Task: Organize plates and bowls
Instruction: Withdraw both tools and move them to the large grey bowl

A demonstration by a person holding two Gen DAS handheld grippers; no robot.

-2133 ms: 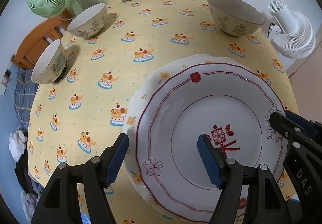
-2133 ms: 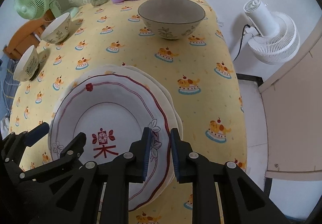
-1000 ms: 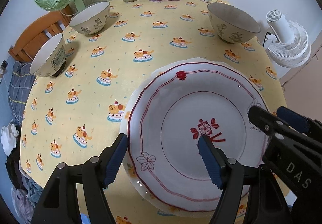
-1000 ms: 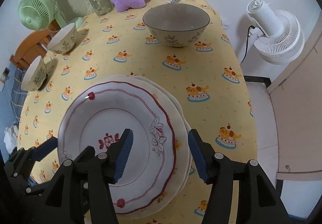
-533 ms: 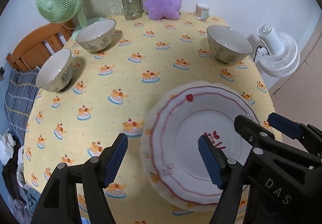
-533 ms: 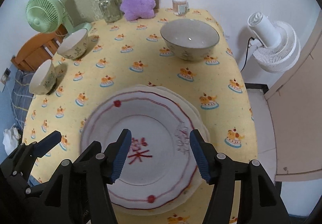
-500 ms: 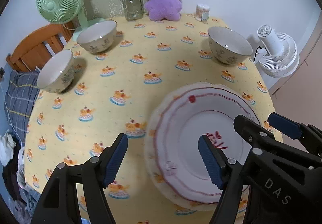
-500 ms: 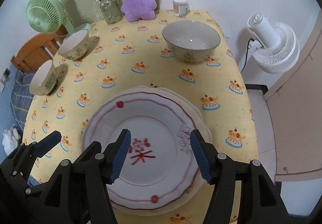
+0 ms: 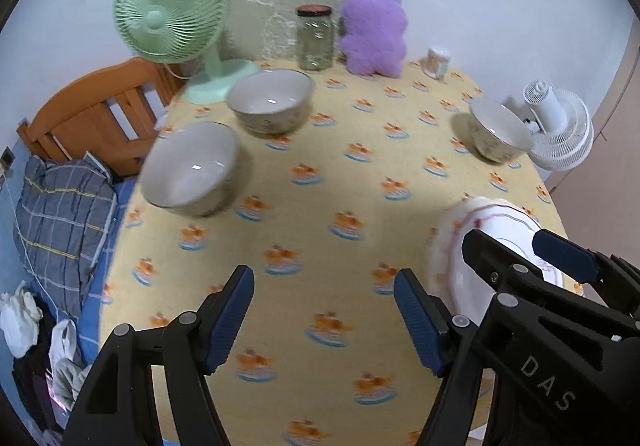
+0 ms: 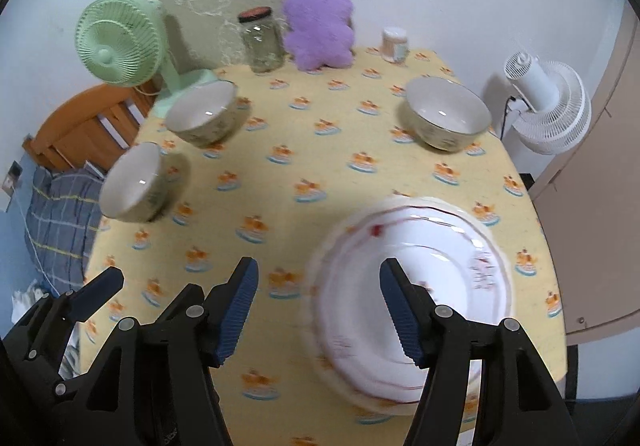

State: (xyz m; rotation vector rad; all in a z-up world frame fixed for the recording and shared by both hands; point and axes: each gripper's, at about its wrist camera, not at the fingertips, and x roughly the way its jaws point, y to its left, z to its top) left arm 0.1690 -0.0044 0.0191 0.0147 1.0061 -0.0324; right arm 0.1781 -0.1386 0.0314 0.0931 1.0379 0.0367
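On the yellow patterned tablecloth (image 10: pixel 320 173), the plate stack (image 10: pixel 416 286) is sitting near the right front edge, its red-rimmed top plate facing up. Both grippers are now standing off it: 2 seconds earlier the right gripper (image 10: pixel 318 310) was pinching the plate rim, and 1 second ago it was already letting go. Its jaws are now standing about half apart and holding nothing, one finger hanging over the plate without touching it. The left gripper (image 9: pixel 324 320) is also gaping about half wide and empty, over bare cloth, where before it was straddling the plates; the stack (image 9: pixel 480 238) is now lying to its right, partly behind the right gripper (image 9: pixel 556 258).

More of the table is showing than before. 3 bowls are waiting: the near left bowl (image 10: pixel 134 181), the far left bowl (image 10: pixel 202 113) beside the green fan (image 10: pixel 116 45), and the right bowl (image 10: pixel 446 115) near the white fan (image 10: pixel 552 113). Both views are slightly blurred.
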